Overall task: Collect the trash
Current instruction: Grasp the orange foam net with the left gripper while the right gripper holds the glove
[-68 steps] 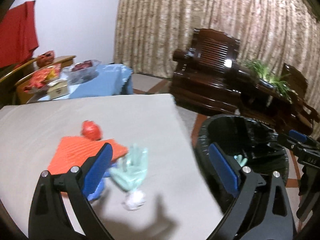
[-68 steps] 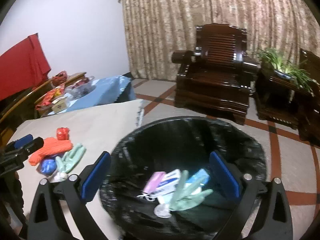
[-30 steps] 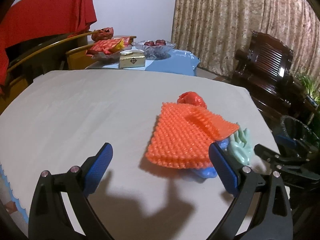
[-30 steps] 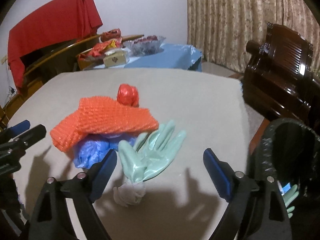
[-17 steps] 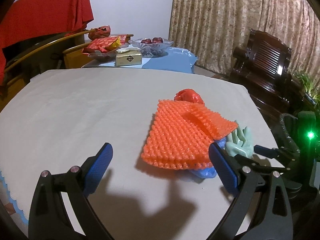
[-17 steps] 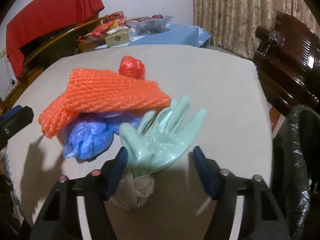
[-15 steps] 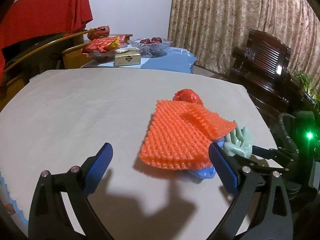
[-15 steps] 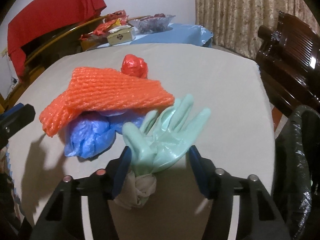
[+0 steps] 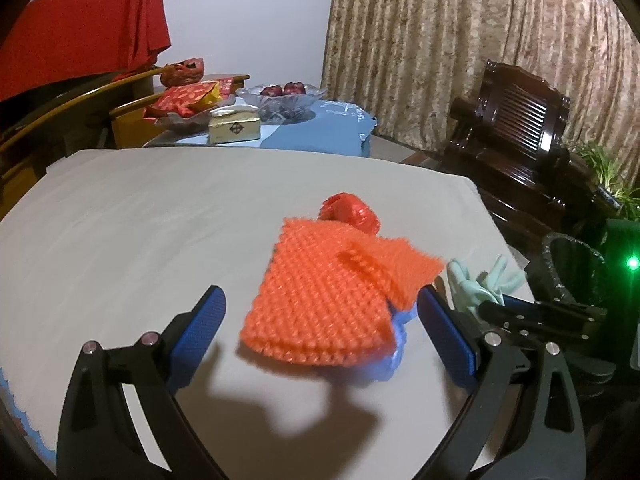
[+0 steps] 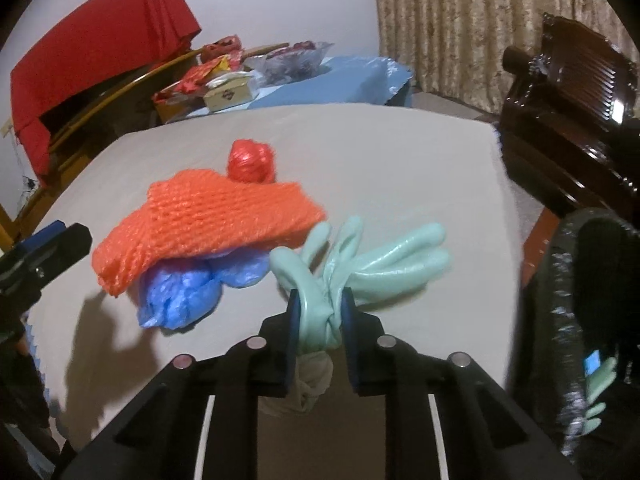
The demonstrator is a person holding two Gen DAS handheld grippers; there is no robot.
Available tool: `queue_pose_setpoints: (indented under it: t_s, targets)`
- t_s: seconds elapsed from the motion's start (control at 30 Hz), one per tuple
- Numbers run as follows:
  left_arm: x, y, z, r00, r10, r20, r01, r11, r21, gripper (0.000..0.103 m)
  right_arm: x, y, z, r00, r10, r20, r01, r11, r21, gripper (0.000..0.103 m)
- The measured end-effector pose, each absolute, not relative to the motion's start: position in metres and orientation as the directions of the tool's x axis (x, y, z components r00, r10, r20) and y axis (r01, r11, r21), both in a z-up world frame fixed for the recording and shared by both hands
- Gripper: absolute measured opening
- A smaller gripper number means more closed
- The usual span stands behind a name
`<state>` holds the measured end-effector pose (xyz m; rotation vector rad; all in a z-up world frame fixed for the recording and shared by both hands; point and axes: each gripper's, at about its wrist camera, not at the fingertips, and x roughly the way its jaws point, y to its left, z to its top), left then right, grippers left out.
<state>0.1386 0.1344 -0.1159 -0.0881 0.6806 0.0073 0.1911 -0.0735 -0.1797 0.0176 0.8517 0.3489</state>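
Right tongs [image 10: 319, 312] went from spread wide to clenched on the mint glove [image 10: 360, 264] lying on the tabletop [image 10: 380, 152], so it's ready for the black bin [image 10: 592, 280]; left tongs [image 9: 320, 340], released, flank the orange net [image 9: 336, 292].

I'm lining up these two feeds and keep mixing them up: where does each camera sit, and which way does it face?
Left wrist: sits behind the open left tongs, looking across the table at the orange foam net; the right tongs show at right.
Right wrist: sits behind the right tongs, shut on the green glove, facing the same pile; the left tongs show at left.
Shared: net, glove, red ball, black bin.
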Motion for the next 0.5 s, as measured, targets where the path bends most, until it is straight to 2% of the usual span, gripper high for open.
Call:
queue_pose_setpoints:
  t_s: [0.1,0.23,0.37,0.5]
  targets:
    - [0.147,0.128,-0.115,0.777,-0.042,-0.628,-0.016,0.996,-0.087,0.093,0.194,-0.078,-0.178,0.608,0.304,-0.733,-0.284,0.946,0.157,0.019]
    - [0.163,0.117,-0.119,0.765,-0.062,-0.641,0.015,0.997,-0.079,0.083,0.196,-0.083,-0.174,0.618,0.304,-0.725,-0.274,0.948,0.163,0.019]
    - [0.178,0.111,-0.125,0.752,-0.084,-0.654,0.032,0.995,-0.091,0.081,0.2,-0.088,-0.171,0.625,0.305,-0.718,-0.271,0.948,0.166,0.019]
    - [0.196,0.107,-0.136,0.719,-0.113,-0.686,0.046,0.992,-0.116,0.068,0.202,-0.091,-0.169,0.625,0.307,-0.718,-0.268,0.948,0.172,0.019]
